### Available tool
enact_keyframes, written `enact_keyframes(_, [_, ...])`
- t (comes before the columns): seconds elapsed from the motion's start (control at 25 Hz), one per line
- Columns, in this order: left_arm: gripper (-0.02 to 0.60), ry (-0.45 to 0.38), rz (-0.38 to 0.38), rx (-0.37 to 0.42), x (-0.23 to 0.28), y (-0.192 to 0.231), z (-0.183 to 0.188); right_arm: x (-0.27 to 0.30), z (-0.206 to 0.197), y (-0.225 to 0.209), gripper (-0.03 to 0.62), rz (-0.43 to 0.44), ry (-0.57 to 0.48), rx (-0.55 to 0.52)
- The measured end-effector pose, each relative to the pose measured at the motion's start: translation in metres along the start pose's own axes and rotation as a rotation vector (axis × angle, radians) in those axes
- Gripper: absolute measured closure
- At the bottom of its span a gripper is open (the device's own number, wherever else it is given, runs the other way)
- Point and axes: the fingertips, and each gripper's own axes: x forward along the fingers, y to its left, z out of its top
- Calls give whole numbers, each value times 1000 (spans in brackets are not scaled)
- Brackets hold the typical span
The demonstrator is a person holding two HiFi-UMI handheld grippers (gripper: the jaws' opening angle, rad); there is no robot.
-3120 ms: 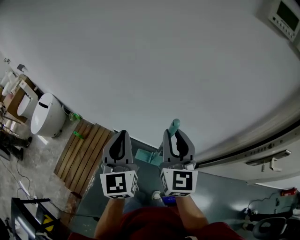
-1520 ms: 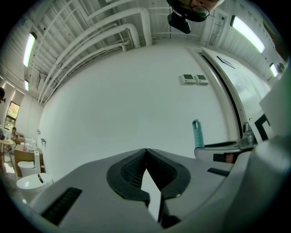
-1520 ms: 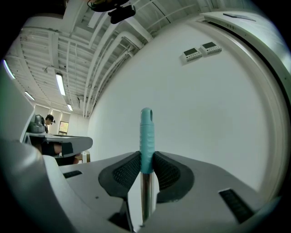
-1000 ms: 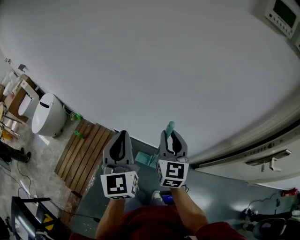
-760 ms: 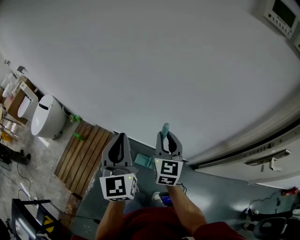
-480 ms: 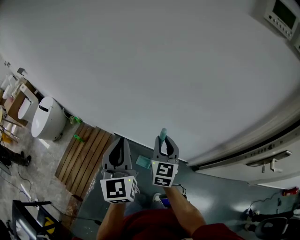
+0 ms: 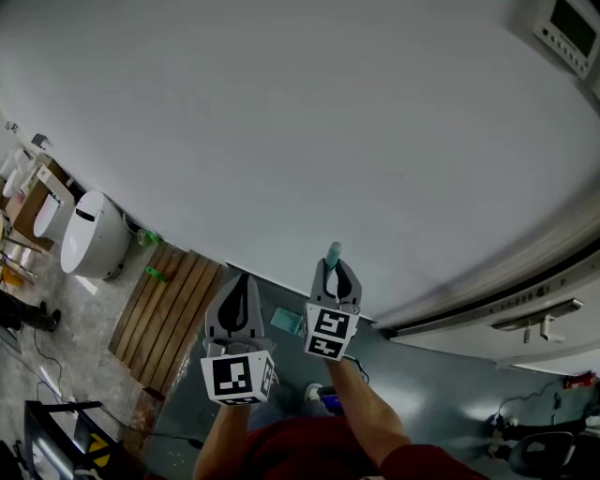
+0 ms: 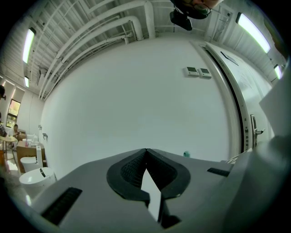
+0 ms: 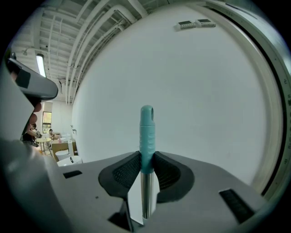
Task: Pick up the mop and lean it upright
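Note:
The mop's teal handle grip (image 9: 146, 132) stands upright between the pads of my right gripper (image 9: 146, 154), which is shut on it; the steel shaft (image 9: 145, 195) runs down below the jaws. In the head view the handle tip (image 7: 334, 253) pokes up above the right gripper (image 7: 335, 269), close to the white wall. A flat teal piece (image 7: 285, 322), likely the mop head, lies on the floor below. My left gripper (image 7: 238, 281) hangs beside it on the left, shut and holding nothing (image 8: 146, 150). From there the handle tip (image 8: 186, 154) shows small at the right.
A white toilet (image 7: 89, 234) and a wooden slatted mat (image 7: 169, 314) lie to the left along the wall. A door frame with a rail (image 7: 487, 291) runs at the right. Control panels (image 7: 567, 28) hang high on the wall. Cables lie on the floor at bottom right (image 7: 525, 422).
My right gripper, shut on the mop handle, has sunk and moved away from the camera toward the wall, drifting slightly left. The left gripper has stayed where it was.

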Motion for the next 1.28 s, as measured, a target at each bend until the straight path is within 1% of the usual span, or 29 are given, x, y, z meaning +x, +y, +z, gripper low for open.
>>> enact_keyframes(0.2, [568,2,-5,2,2,-2,-1,14,2,-5,490,-15,-2,-2])
enact_keyframes(0.68, [569,9,-24,5,4,-6,1,58,4,-22,488,-63,30,7])
enact_keyframes(0.8, [569,10,-35,12,7,-9,-3,68,3,-29,488,-77,37,12])
enact_keyframes(1.16, [569,15,-29,-1,10,-7,-3,92,4,-40,487,-104,69,17])
enact_keyframes(1.28, [569,14,-34,8,11,-7,-5,94,4,-42,487,-108,68,17])
